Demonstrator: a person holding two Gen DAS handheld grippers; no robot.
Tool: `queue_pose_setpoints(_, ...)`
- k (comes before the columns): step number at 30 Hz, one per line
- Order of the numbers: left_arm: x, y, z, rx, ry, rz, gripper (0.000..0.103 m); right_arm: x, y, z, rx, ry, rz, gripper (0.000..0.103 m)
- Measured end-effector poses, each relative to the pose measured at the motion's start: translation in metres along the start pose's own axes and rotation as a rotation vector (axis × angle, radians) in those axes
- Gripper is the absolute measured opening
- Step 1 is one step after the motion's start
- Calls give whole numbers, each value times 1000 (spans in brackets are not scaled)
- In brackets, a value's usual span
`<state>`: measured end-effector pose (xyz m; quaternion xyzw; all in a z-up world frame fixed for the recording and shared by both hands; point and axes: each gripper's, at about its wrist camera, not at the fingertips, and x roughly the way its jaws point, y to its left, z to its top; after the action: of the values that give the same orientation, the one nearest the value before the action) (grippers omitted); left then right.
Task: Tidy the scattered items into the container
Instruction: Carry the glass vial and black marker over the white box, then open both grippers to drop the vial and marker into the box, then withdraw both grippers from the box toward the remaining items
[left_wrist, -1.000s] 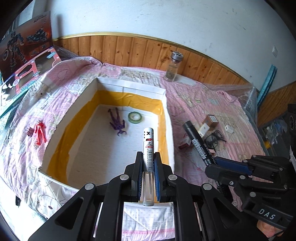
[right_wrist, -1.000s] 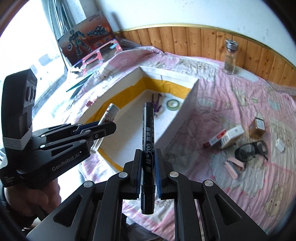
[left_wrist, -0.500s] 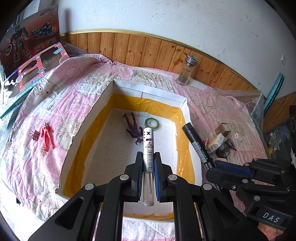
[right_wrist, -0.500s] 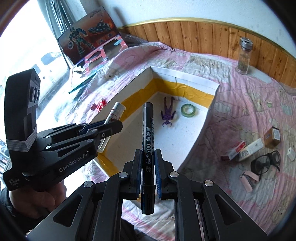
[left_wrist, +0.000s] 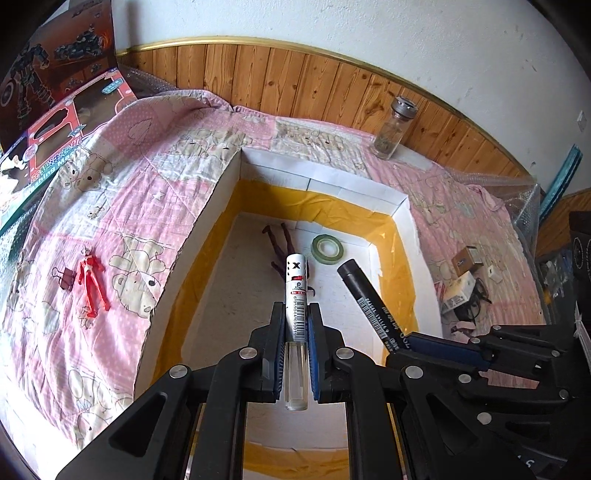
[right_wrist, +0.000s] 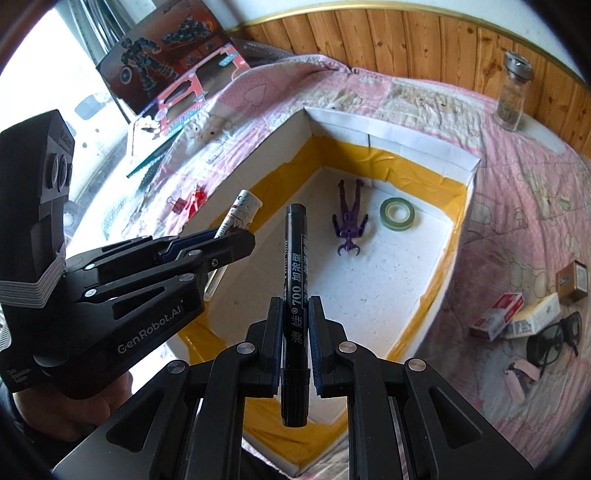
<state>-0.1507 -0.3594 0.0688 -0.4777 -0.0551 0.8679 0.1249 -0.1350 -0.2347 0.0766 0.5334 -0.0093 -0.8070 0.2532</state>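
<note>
A white foam box (left_wrist: 317, 177) (right_wrist: 388, 136) with yellow tape inside lies on the pink quilt. A purple figure (right_wrist: 349, 221) (left_wrist: 277, 243) and a green tape roll (left_wrist: 327, 249) (right_wrist: 397, 213) rest on its floor. My left gripper (left_wrist: 296, 314) (right_wrist: 221, 240) is shut on a white pen with a clear end (left_wrist: 296, 291) (right_wrist: 242, 210), held above the box. My right gripper (right_wrist: 295, 314) (left_wrist: 402, 341) is shut on a black marker (right_wrist: 294, 266) (left_wrist: 365, 299), also over the box, just right of the left one.
A red figure (left_wrist: 90, 278) and a binder clip (left_wrist: 64, 277) lie on the quilt left of the box. Small boxes (right_wrist: 524, 317), glasses (right_wrist: 554, 339) and a pink clip (right_wrist: 524, 373) lie to the right. A glass jar (left_wrist: 393, 129) stands by the wooden wall. Toy boxes (left_wrist: 55, 110) lean at the far left.
Both grippers have moved forward over the box, each still holding its pen. The box interior now lies directly beneath them.
</note>
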Motion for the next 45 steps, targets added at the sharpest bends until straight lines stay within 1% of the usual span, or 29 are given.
queue_pose_setpoints(6,21,6,14,18,61,15,11,24,-2,13,-32,60,-35,14)
queue_pose_setpoints(11,43,10,23,8,138,8,11,40,-7,24,-37,108,-71,14)
queue_pose_setpoints(16,68,13,25,-4,219,21,11,57,-12,31,-37,167,-76,14)
queue_pose_setpoints(21,84,17,24,9,259,60,11,73,-13,36,-62,224,-91,14)
queue_pose_setpoints(24,93,21,25,0,283,68,11,81,-17,38,-62,240,-104,15)
queue_pose_setpoints(26,96,21,26,-4,296,59,12,84,-19,39,-59,243,-107,16)
queue_pose_setpoints(27,97,21,27,-1,297,63,13,84,-21,39,-49,241,-103,18)
queue_pose_setpoints(29,95,21,29,-1,288,70,26,84,-23,39,-37,240,-98,18)
queue_pose_setpoints(32,89,18,32,29,258,90,30,82,-23,38,-30,233,-93,18)
queue_pose_setpoints(39,70,10,28,78,216,108,30,64,-16,31,-59,215,-77,18)
queue_pose_setpoints(45,49,-4,11,151,195,130,30,44,-10,24,-104,178,-86,19)
